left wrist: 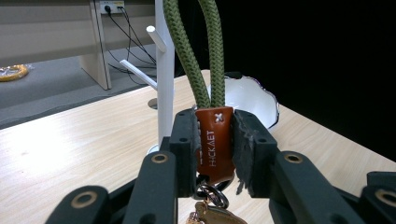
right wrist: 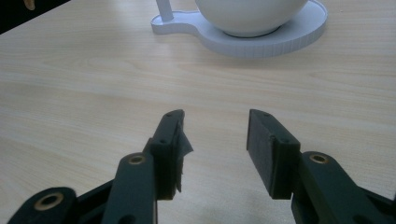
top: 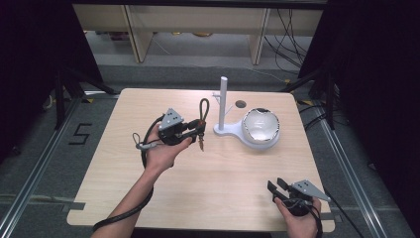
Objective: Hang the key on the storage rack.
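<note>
The left hand-held gripper [left wrist: 214, 154] is clamping the brown leather tab [left wrist: 214, 140] of a keychain, and it is holding it above the middle of the surface [top: 198, 198], a little toward the left edge. The green rope loop [left wrist: 196, 56] is standing up from the tab, and a metal ring with a brass clip [left wrist: 212, 205] is hanging under the jaws. I think the keychain is light and soft: the rope is bending easily, while the leather tab is flat and a little stiffer, so the tab is the best place for grasping. The loop is looking suitable for the pegs of the white stand [top: 223, 99], which is standing near the far edge beside a white bowl [top: 260, 125]. The right hand-held gripper [right wrist: 215, 140] is resting released and holding nothing near the near right corner. The surface is pale wood; behind it a grey floor, wooden furniture and cables are showing, with dark curtains at both sides.
</note>
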The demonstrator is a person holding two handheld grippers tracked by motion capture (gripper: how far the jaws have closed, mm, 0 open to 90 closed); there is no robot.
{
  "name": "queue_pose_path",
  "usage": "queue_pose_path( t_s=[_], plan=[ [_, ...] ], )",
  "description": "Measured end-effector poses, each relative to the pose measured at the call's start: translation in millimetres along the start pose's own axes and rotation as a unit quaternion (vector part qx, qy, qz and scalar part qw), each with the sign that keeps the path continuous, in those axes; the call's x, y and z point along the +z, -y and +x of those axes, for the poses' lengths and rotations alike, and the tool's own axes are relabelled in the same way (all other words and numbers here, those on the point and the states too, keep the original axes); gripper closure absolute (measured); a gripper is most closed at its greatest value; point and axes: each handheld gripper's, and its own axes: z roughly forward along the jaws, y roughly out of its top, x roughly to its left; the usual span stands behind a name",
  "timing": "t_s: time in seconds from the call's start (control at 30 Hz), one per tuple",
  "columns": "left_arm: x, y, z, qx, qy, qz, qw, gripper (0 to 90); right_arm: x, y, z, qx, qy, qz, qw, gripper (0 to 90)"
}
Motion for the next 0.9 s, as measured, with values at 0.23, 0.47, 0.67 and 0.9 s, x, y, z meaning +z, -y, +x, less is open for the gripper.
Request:
queue_pose_path(
  t_s=[0.23,0.47,0.67,0.9],
  plan=[
    [4.2,-3.3,1.5,-0.001,-0.003,0.001,1.0000,69.8,1.1,0.4,-0.1,0.004,0.000,-0.007,1.0000,57.0],
    [8.9,-6.9,3.4,0.001,-0.005,0.002,1.0000,69.8,-0.6,-0.1,-0.6,0.002,0.003,-0.008,1.0000,57.1],
    [12.9,-7.2,3.7,0.000,-0.006,0.006,1.0000,69.7,0.6,0.2,-1.6,-0.006,0.001,-0.013,0.9999,57.1],
    [19.4,-8.9,4.7,-0.003,-0.004,0.010,0.9999,69.7,-1.0,0.2,2.6,0.025,-0.006,-0.006,0.9996,57.1]
  ],
)
